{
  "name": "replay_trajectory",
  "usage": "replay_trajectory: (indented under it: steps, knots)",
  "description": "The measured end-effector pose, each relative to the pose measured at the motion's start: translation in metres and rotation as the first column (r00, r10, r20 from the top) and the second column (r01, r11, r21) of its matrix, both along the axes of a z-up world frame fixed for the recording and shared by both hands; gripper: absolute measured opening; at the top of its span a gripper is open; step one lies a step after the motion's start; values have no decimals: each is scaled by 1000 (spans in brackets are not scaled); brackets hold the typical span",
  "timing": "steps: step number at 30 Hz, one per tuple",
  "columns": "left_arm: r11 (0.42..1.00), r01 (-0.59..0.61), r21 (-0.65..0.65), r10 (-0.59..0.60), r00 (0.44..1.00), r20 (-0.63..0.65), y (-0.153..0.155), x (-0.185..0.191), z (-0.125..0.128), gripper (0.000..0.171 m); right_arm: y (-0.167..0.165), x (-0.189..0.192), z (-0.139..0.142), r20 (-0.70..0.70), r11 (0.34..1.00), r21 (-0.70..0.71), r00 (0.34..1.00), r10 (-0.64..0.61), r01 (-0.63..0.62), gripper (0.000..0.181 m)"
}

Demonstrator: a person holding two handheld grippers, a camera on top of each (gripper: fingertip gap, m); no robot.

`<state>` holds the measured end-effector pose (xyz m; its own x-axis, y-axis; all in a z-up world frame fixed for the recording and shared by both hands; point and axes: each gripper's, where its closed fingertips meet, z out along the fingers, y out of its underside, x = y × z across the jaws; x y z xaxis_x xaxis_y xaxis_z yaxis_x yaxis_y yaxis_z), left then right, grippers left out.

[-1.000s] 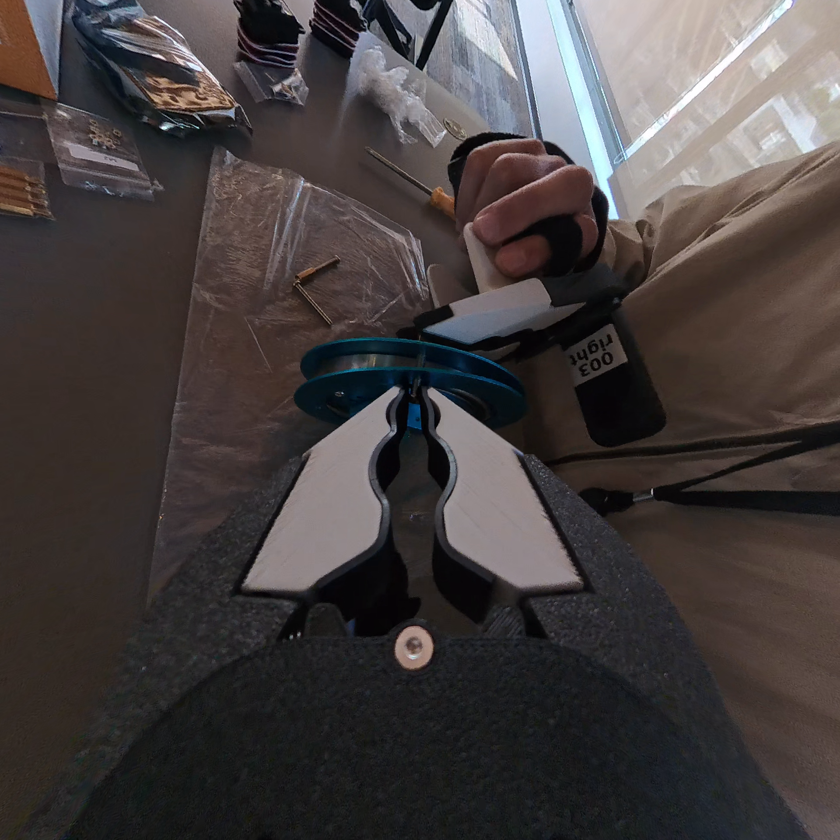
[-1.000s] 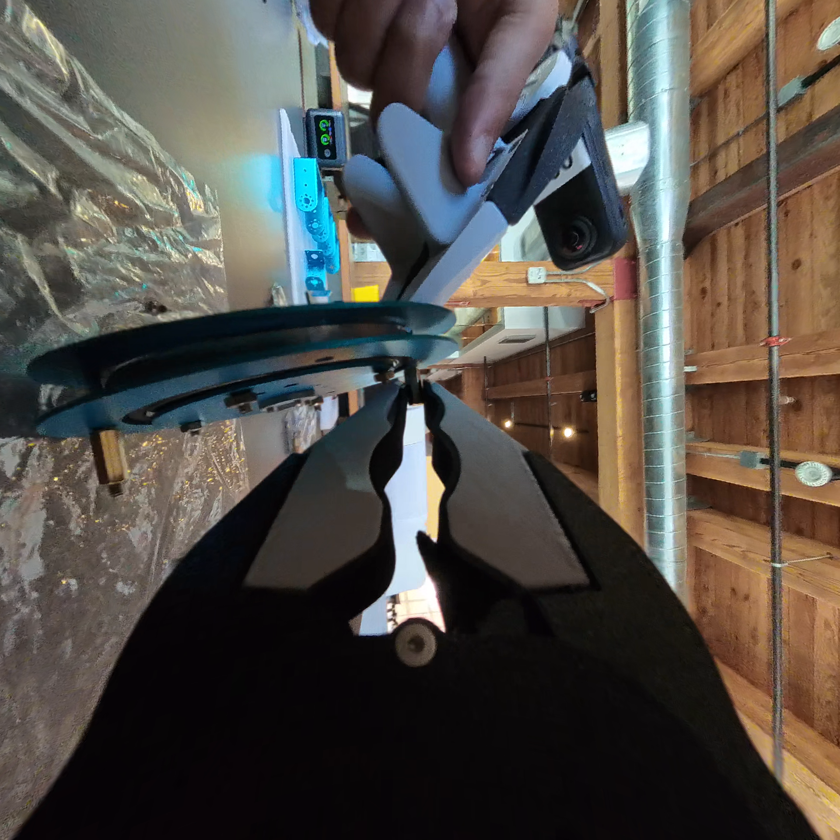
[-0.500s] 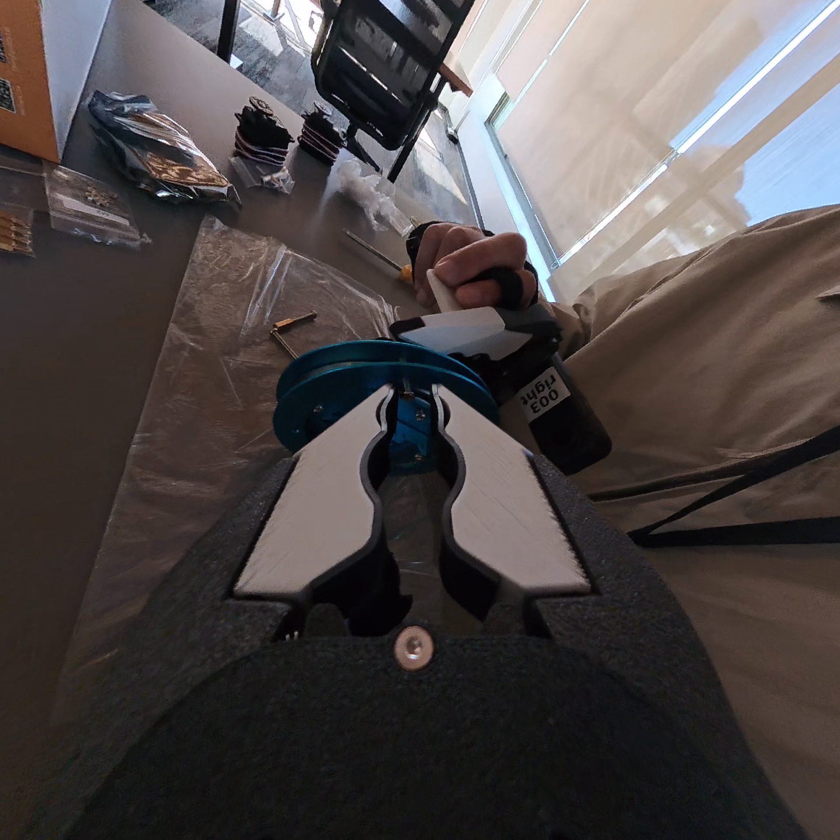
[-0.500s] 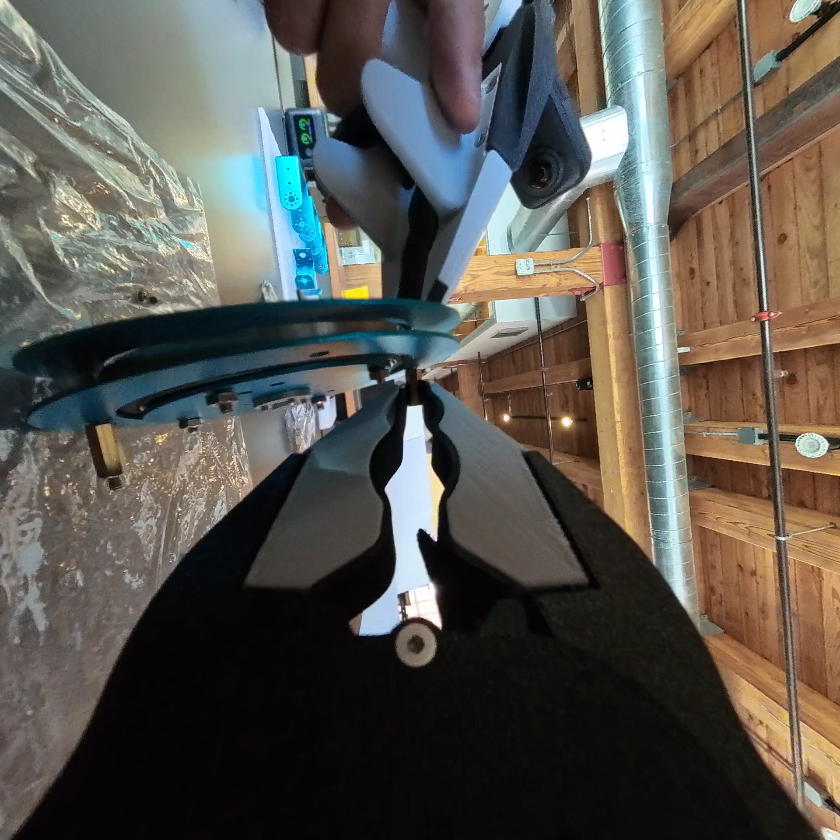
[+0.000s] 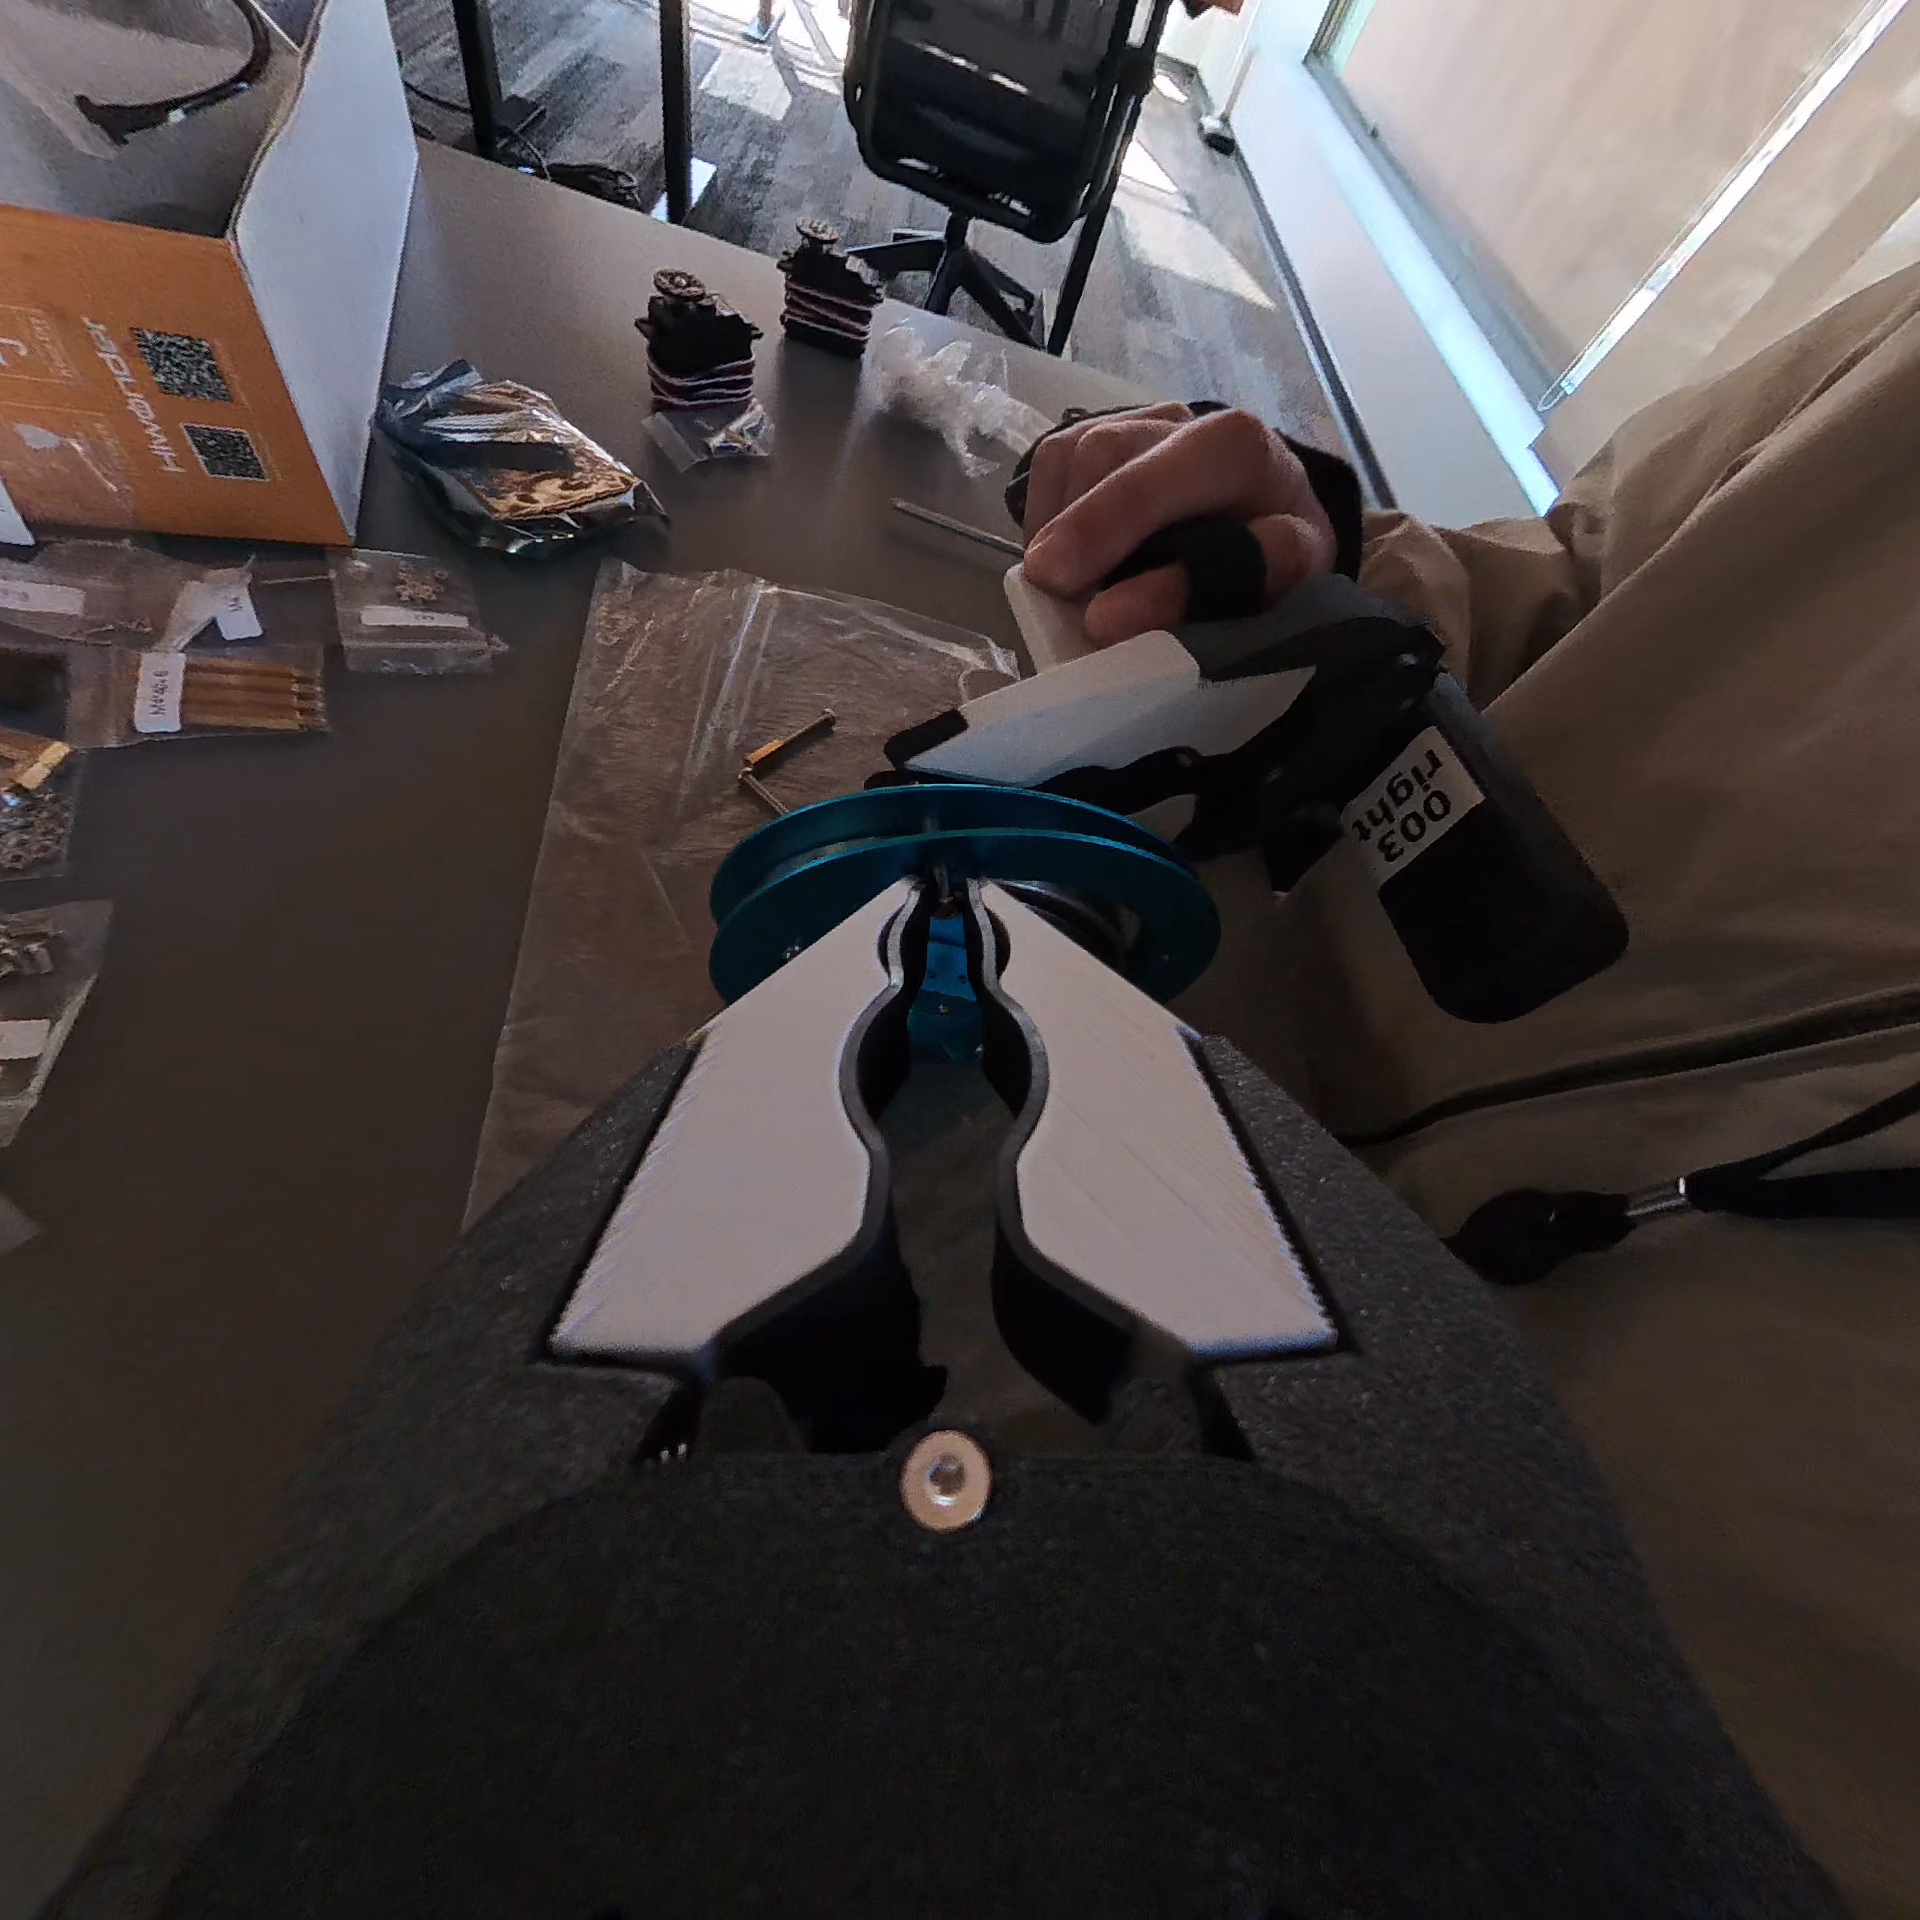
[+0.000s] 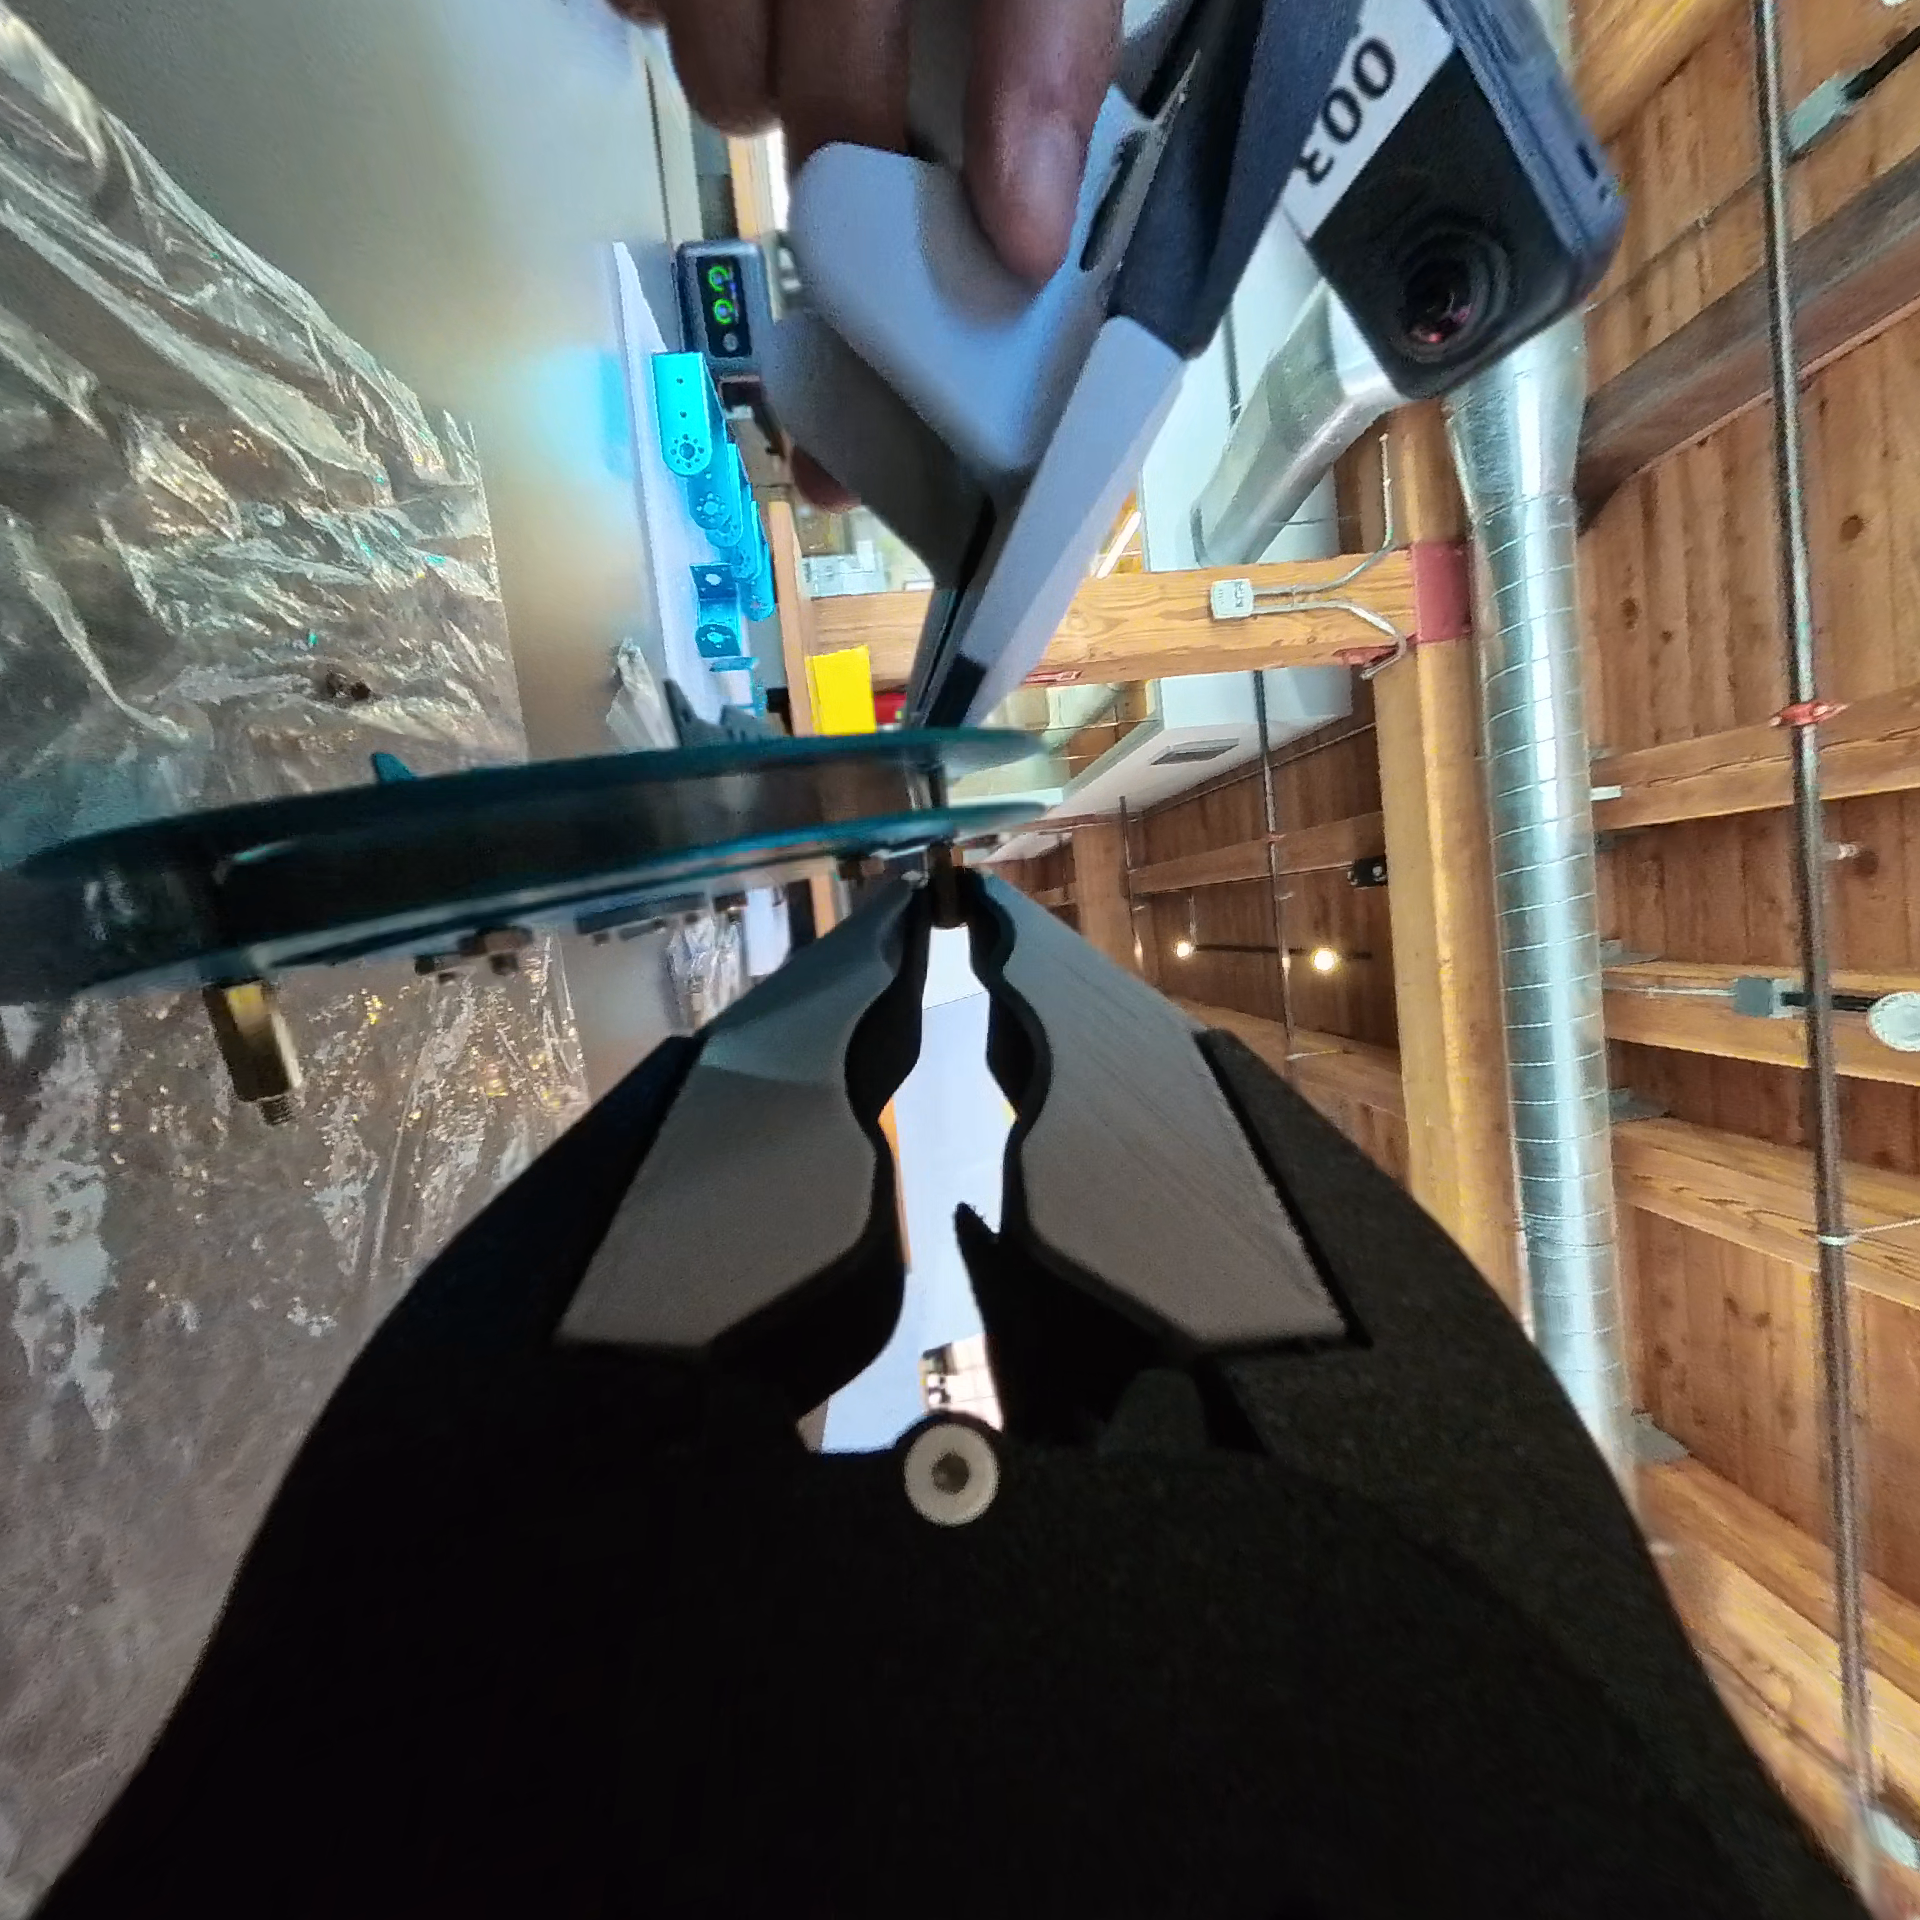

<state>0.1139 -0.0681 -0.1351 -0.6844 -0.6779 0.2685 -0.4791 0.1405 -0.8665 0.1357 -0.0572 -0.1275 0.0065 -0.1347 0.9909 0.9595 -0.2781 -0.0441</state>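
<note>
The left gripper (image 5: 943,894) was clenched on a small post at the near rim of a blue double disc (image 5: 961,847), holding it up off the desk (image 5: 291,935) above a clear plastic sheet (image 5: 665,790). The right gripper (image 6: 943,894) was clenched the same way on a brass post (image 6: 943,902) at the disc's opposite rim, so the disc (image 6: 499,831) hung level between the two, carried from both sides, probably to keep it from tipping. In the left wrist view the right gripper (image 5: 904,774) reached in from beyond the disc, a hand (image 5: 1164,509) wrapped round its grip. A brass standoff (image 6: 255,1049) stuck down from the disc's underside. On the sheet just beyond the disc lay a loose brass standoff (image 5: 784,750); farther off on the desk sat an orange box (image 5: 156,384), small parts bags (image 5: 410,613) and two black servos (image 5: 696,348).
</note>
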Motion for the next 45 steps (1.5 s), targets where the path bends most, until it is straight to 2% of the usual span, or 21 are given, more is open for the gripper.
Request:
replay_trajectory:
  steps: [3,6,9,11,13,15,18,20,22,23,25,26,28,30,31,33,38,41,45]
  knots:
    - [994,6,113,-4,1000,-16,4,0,-10,14,1,-4,1,82,1000,26,997,2,-4,5]
    - [945,-9,328,-10,998,55,8,4,-11,12,4,-3,0,82,1000,-8,996,-18,19,5]
    - [814,-76,575,-32,984,176,13,10,-11,7,4,-3,-1,48,998,-50,999,-23,25,5]
    - [679,-129,723,-88,963,254,15,13,-14,3,3,-4,-1,28,998,-61,999,-27,28,5]
    - [557,-193,808,-134,939,316,16,15,-13,3,1,-6,-1,-4,998,-55,1000,-19,19,5]
    - [515,-232,825,-133,929,345,14,15,-12,3,-1,-5,-1,-20,999,-52,1000,-17,16,5]
    - [519,-253,817,-113,927,358,12,13,-12,3,-3,-6,0,0,1000,-24,1000,-14,14,5]
    - [575,-216,789,-80,945,318,10,10,-12,3,-4,-8,0,20,1000,12,1000,-14,14,5]
    - [664,-149,732,-41,971,235,8,6,-13,4,-4,-10,1,63,999,42,998,-14,11,5]
    - [713,-105,693,-25,984,175,8,4,-13,4,-4,-10,1,84,999,51,996,-17,12,5]
    - [817,38,575,-31,999,-22,5,-4,-14,5,-3,-12,1,109,998,62,994,-7,0,5]
    - [864,138,483,-75,986,-146,1,-10,-13,7,-3,-14,2,118,998,65,993,2,-10,5]
    - [923,276,269,-167,915,-367,-3,-19,-7,8,-3,-16,2,130,997,72,992,3,-13,5]
    - [910,408,78,-308,788,-534,-7,-30,-2,19,-3,-17,3,152,996,83,988,4,-17,5]
    - [898,439,19,-352,744,-567,-6,-29,0,17,-4,-19,3,169,996,89,986,12,-27,4]
    - [871,486,-65,-422,674,-606,-5,-24,3,20,-5,-14,3,189,995,97,982,-24,5,5]
    - [778,588,-222,-557,481,-677,-2,-22,6,19,-7,-11,2,193,995,103,981,-23,3,5]
    - [752,600,-275,-581,405,-706,1,-21,5,18,-6,-9,2,205,994,105,978,-32,10,5]
    - [743,588,-319,-592,355,-723,2,-18,5,17,-6,-8,2,203,994,104,979,-33,12,5]
